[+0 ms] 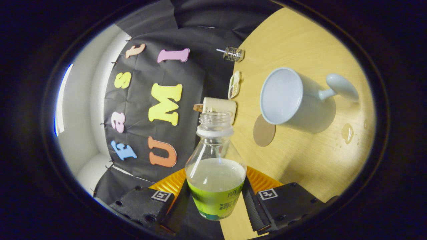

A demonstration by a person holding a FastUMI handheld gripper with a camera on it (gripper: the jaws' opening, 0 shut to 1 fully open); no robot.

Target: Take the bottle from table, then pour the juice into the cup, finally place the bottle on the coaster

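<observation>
While the view is rolled sideways, read it thus, operator:
Tongs (216,200): you have them clenched on the bottle, both black fingers pressing its labelled lower body.
Bottle (215,173): clear, uncapped, white neck ring, green label; pale juice fills roughly the lower half, its surface slanting against the bottle walls.
Box (218,106): a cream one sits just beyond the bottle's mouth, at the bench edge by the wall.
Coaster (264,130): round, brown, flat on the bench, just beside the cup's rim.
Cup (293,100): pale blue with a handle, mouth facing you.
Bench (300,40): light wood, with a small wet spill (347,132) past the cup.
</observation>
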